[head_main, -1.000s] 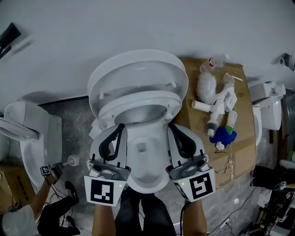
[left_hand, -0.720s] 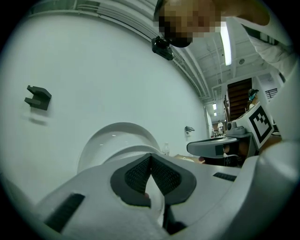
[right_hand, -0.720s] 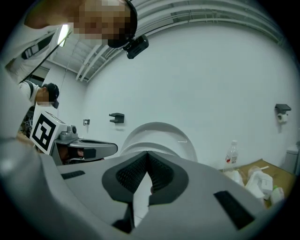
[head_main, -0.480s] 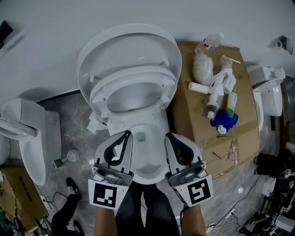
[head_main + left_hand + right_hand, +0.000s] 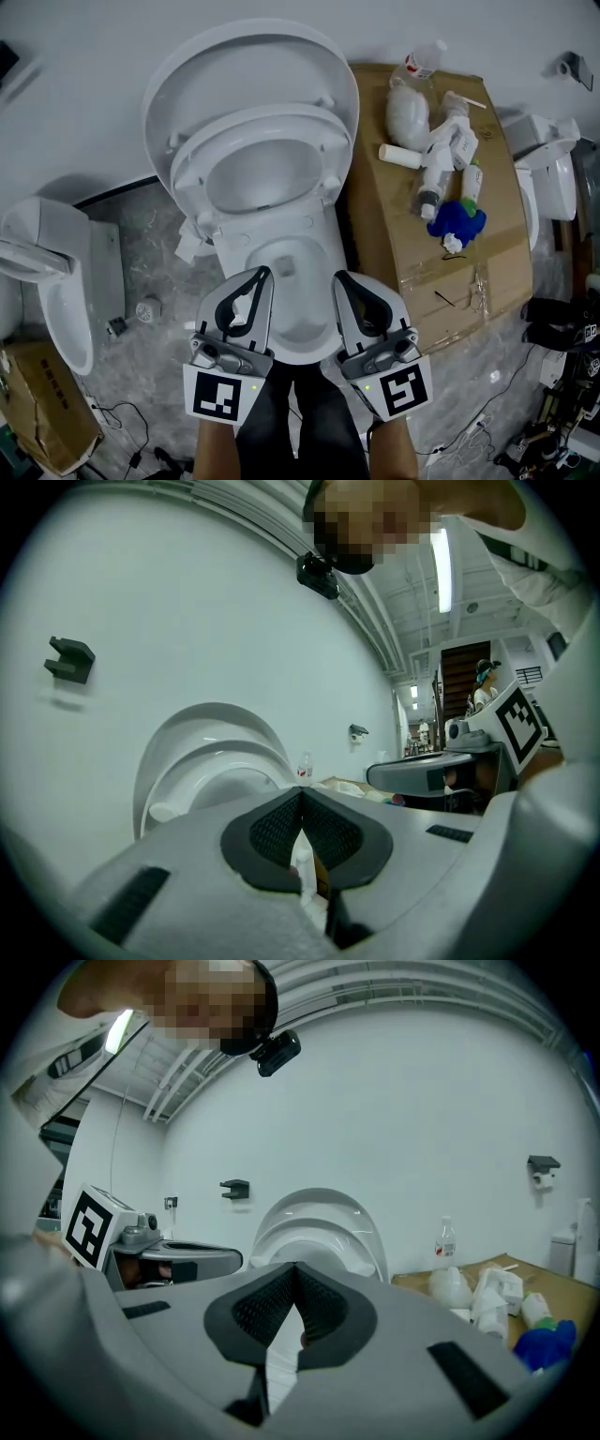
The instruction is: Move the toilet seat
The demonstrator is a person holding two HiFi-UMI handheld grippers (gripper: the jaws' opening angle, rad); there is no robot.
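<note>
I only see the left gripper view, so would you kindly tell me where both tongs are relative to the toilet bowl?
Observer: The left tongs and right tongs, both shut and empty, hover side by side over the front of the bowl.
Operator: Thank you; is anything on the floor to its left?
Observer: Yes, white scraps lie against the bowl's base there, and another toilet stands beyond them.
</note>
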